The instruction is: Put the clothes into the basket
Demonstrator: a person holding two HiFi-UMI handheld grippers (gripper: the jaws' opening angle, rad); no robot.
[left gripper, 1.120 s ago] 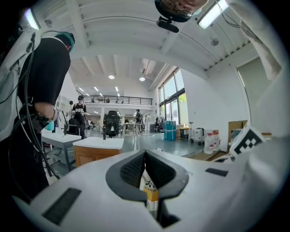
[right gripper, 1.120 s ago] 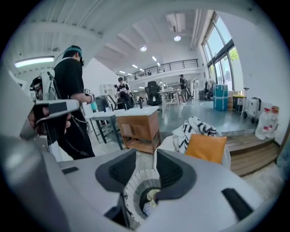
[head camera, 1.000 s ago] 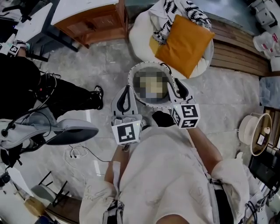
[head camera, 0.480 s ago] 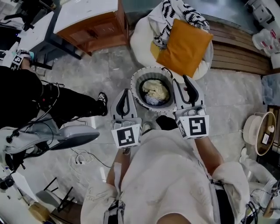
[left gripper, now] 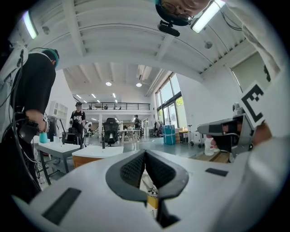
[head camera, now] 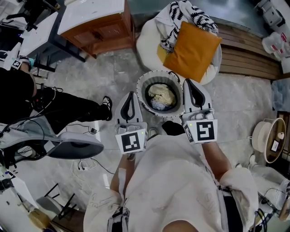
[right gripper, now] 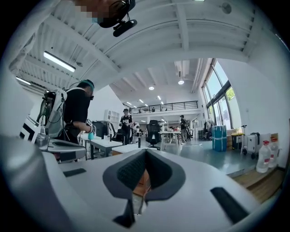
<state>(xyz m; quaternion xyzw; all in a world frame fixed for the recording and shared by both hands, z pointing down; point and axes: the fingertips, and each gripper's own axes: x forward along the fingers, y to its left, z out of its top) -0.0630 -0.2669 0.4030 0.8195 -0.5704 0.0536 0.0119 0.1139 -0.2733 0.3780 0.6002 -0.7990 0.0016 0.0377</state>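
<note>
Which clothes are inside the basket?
The pale yellow bundle sits inside the round basket. The black-and-white patterned cloth lies outside, on the white beanbag by the orange cushion.

Basket (head camera: 139, 90) right rim hidden behind right tongs (head camera: 187, 83); bunched clothes (head camera: 159, 93) inside, count unclear.

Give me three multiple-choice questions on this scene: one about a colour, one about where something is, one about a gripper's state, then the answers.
1. What colour is the basket?
A white
B red
C black
2. Where does the orange cushion lie?
A in the basket
B on the white beanbag
C on the wooden cabinet
3. How do the jaws of the left gripper stand?
A wide apart
B shut on a shirt
C shut, empty

Answers: A, its rim and wall are white; B, it rests on the beanbag beyond the basket; C, the pads meet with nothing between them.
</note>
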